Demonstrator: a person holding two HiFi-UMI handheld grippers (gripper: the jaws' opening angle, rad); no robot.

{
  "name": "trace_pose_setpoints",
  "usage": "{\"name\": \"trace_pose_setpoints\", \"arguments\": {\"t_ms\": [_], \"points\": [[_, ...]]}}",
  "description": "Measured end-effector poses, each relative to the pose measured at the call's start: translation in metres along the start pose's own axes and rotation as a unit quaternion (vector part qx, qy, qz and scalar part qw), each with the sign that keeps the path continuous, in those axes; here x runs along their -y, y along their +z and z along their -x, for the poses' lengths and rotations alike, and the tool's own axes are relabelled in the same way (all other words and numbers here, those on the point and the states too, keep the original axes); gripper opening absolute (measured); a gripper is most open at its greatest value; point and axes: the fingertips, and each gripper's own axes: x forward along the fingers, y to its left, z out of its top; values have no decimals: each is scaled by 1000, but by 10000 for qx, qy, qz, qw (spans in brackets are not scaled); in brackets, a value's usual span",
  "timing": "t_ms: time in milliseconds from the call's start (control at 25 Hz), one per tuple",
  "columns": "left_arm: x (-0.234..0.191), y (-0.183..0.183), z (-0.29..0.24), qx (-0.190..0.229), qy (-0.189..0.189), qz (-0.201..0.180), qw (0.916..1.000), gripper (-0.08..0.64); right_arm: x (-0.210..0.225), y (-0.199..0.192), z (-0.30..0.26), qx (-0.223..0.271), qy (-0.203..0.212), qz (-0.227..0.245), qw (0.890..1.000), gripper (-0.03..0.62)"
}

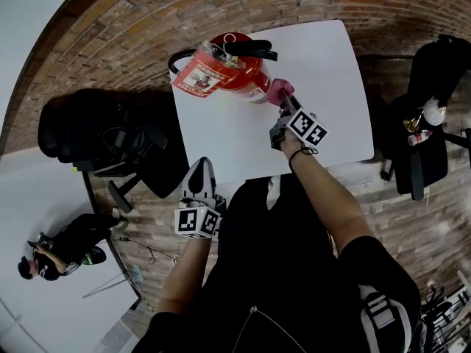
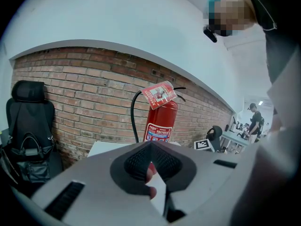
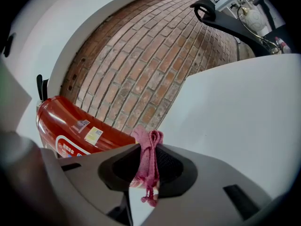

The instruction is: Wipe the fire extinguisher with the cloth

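Left gripper (image 1: pixel 200 169), lower centre of the head view, hangs at the desk (image 1: pixel 324 65) edge, jaws closed on nothing. Right gripper (image 1: pixel 282 105), mid-frame, clamps the pink cloth (image 1: pixel 280 92) at the side of the red fire extinguisher (image 1: pixel 239 68), which stands upright at the desk's upper left.

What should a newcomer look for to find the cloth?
Start at the white table; a red fire extinguisher stands upright near its far-left corner. Against the extinguisher's right side is the cloth, a small bunched wad pinched in the right claw, and the only pink thing there.
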Motion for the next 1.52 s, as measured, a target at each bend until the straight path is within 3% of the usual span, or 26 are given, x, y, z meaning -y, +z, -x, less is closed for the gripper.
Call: {"name": "trace_pose_setpoints", "arguments": {"t_ms": [680,1520], "points": [[-6,-18,2,-115,223,65,9997,27,43,-23,-27,-411,-370,272,9981,103],[-26,-19,5,-177,138,52,9997,26,90,-48,-51,-915,-884,752,9890,103]]}}
